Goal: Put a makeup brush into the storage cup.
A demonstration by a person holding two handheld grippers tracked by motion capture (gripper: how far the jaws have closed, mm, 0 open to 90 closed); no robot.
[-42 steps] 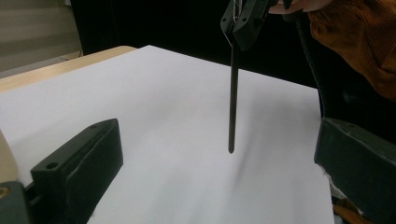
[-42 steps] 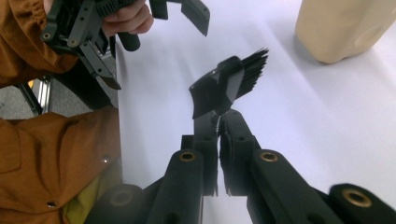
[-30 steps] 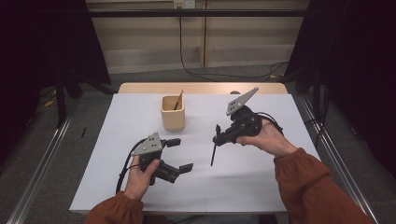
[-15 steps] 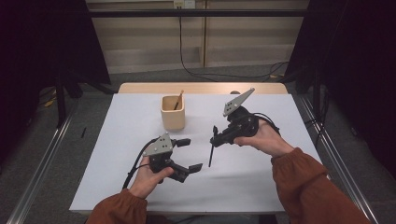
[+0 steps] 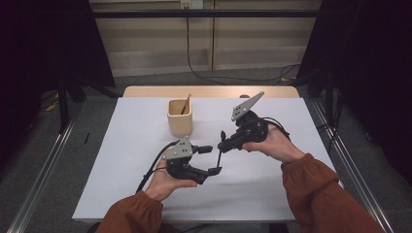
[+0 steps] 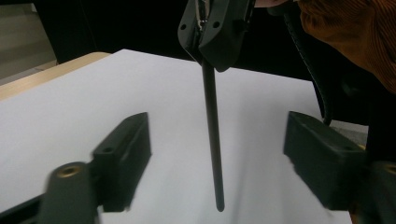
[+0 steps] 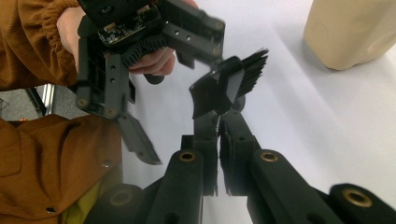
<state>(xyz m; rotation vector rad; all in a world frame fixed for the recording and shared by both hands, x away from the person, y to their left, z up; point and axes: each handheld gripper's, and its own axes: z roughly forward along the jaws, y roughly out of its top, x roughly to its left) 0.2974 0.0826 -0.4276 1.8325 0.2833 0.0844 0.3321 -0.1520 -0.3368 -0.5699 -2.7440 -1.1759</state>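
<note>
The right gripper (image 5: 224,144) gripped a slim black brush (image 6: 212,140) near its bristle end, its fingers (image 7: 205,135) clenched tight on it. The brush was a thin, smooth, round-sectioned rod with a flat fan of stiff black bristles (image 7: 247,70) at the top. In the left gripper view its long axis ran close to upright, handle tip pointing down and hanging just above the table (image 5: 126,126), bristle end up inside the right gripper.

The left gripper (image 5: 212,160) lay level beside it, its blocky matte-black fingers (image 6: 126,154) set either side of the handle. They had just been closing, with the rod between them, yet a clear gap remained on both sides, so the fingers were released and touched nothing.

The table was covered by a smooth white sheet with a pale wooden edge at the far side. Further back stood a squarish beige cup (image 5: 180,118) with rounded corners, a thin wooden stick (image 5: 185,104) leaning in it.
</note>
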